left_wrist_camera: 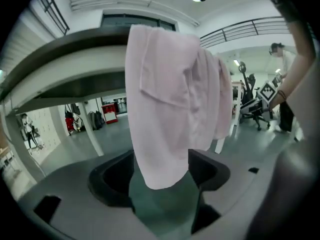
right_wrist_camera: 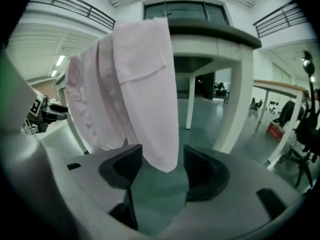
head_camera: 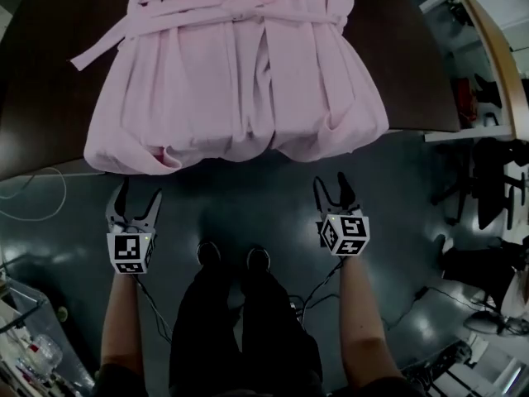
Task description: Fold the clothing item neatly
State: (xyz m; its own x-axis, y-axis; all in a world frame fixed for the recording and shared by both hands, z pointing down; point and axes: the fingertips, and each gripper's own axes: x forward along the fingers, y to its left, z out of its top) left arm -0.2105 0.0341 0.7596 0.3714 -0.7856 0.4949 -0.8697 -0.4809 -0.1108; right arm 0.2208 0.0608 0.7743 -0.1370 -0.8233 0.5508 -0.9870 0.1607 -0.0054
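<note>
A pale pink robe-like garment (head_camera: 240,81) lies spread across the middle of a dark tabletop (head_camera: 50,73). Its tied belt (head_camera: 107,44) trails toward the left edge. The gathered lower hem spills over the near edge and hangs down in soft folds. Bare dark surface shows on either side of the cloth.

Your left tongs (head_camera: 139,193) are held low over the grey floor (head_camera: 248,197), in front of the near edge and below the hem's left end. They stand wide open and grip nothing. In the left gripper view the hanging garment (left_wrist_camera: 170,109) lines up with the gap of the tongs (left_wrist_camera: 160,176), but the pads do not press on it.

Your right tongs (head_camera: 331,182) are held in front of the hem's right end, also apart and empty. In the right gripper view the cloth (right_wrist_camera: 145,84) hangs beyond the open gap (right_wrist_camera: 162,171).

Your dark shoes (head_camera: 235,259) stand on the floor between the two tools.
</note>
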